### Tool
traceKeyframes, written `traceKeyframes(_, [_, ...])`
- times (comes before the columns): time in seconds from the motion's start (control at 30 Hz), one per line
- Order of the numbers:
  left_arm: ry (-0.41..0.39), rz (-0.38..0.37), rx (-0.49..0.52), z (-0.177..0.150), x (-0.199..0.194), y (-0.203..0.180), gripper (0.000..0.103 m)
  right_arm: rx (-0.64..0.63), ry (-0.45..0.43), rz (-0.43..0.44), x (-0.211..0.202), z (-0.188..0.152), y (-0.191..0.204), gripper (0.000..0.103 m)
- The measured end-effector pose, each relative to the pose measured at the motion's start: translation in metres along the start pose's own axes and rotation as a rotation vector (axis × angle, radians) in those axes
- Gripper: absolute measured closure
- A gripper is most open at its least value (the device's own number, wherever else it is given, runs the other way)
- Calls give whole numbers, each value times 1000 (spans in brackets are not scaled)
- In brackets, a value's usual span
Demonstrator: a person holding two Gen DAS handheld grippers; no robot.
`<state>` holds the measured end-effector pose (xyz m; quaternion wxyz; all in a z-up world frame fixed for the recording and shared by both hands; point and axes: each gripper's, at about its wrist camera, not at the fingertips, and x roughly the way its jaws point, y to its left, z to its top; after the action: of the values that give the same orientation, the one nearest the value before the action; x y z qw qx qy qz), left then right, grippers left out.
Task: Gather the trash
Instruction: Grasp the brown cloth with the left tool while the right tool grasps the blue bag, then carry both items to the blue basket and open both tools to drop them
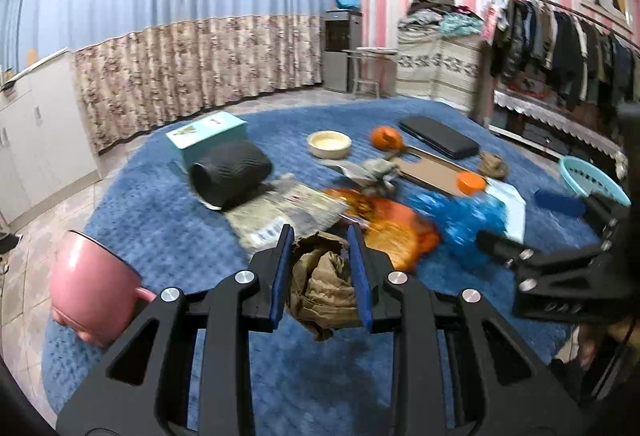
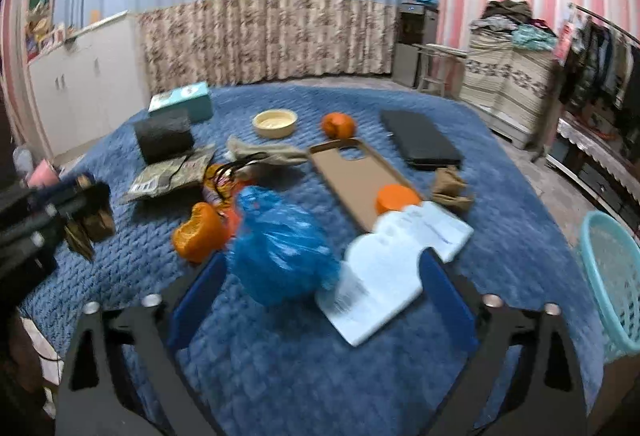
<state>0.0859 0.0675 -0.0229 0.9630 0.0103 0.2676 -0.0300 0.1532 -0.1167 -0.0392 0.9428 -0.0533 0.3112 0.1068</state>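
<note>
While lifted over the blue bed cover [image 1: 168,248], left claw [image 1: 320,236] clamped on crumpled brown paper [image 1: 324,284]; right claw [image 2: 320,268] spread wide, unladen, straddling blue plastic bag [image 2: 280,252] and white paper [image 2: 384,276].

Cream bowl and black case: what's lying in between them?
An orange sits between the cream bowl and the black case, seen in the right wrist view.
</note>
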Motion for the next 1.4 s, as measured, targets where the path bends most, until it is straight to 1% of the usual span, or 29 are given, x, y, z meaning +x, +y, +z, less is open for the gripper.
traceKeyframes(0.03, [-3,3,-5,1,0,2,76,-8,13,7,6,1,2,24])
traceKeyframes(0.07, [-7,8,-10,4,0,5,76,-16,31,22,12,1,5,29])
traceKeyframes(0.13, [-13,15,-12,8,0,7,76,-21,53,65,20,1,9,57])
traceKeyframes(0.2, [-18,15,-13,11,-1,6,76,-16,49,97,20,0,8,69])
traceKeyframes(0.23, [-24,14,-10,15,-2,4,76,-10,30,109,16,0,5,73])
traceKeyframes(0.37, [-58,2,2,28,-5,-5,76,42,-61,115,-10,8,-17,75])
traceKeyframes(0.47, [-86,-31,4,45,-7,-22,76,125,-140,95,-40,20,-53,75])
traceKeyframes(0.53, [-97,-55,9,56,-6,-36,76,162,-170,64,-56,27,-76,75])
traceKeyframes(0.63, [-128,-102,26,78,-5,-68,76,224,-205,-23,-82,34,-123,75])
traceKeyframes(0.73, [-177,-159,49,100,-4,-108,76,263,-212,-126,-102,36,-165,75])
traceKeyframes(0.77, [-186,-175,58,106,-2,-121,76,265,-215,-168,-108,36,-177,75])
traceKeyframes(0.8, [-190,-207,66,114,1,-140,76,272,-213,-219,-114,36,-193,75])
traceKeyframes(0.83, [-189,-228,68,118,4,-150,76,286,-208,-245,-117,35,-205,75])
traceKeyframes(0.9, [-187,-290,72,129,11,-180,76,351,-193,-292,-123,31,-238,75])
traceKeyframes(0.97, [-171,-348,83,136,21,-212,76,426,-199,-328,-130,23,-264,75])
traceKeyframes(1.0, [-148,-375,86,137,28,-226,76,487,-212,-356,-133,15,-280,75])
traceKeyframes(1.07, [-103,-423,91,137,42,-250,76,535,-222,-376,-133,-4,-293,75])
traceKeyframes(1.1, [-93,-435,100,136,47,-259,76,555,-208,-418,-129,-20,-300,75])
traceKeyframes(1.13, [-87,-442,113,132,51,-269,76,571,-195,-438,-126,-28,-305,75])
traceKeyframes(1.2, [-62,-467,141,124,65,-292,76,612,-161,-455,-120,-45,-316,75])
traceKeyframes(1.3, [-16,-520,171,111,87,-325,76,609,-135,-501,-118,-56,-332,75])
traceKeyframes(1.4, [13,-559,207,103,104,-358,76,671,-110,-500,-112,-74,-355,75])
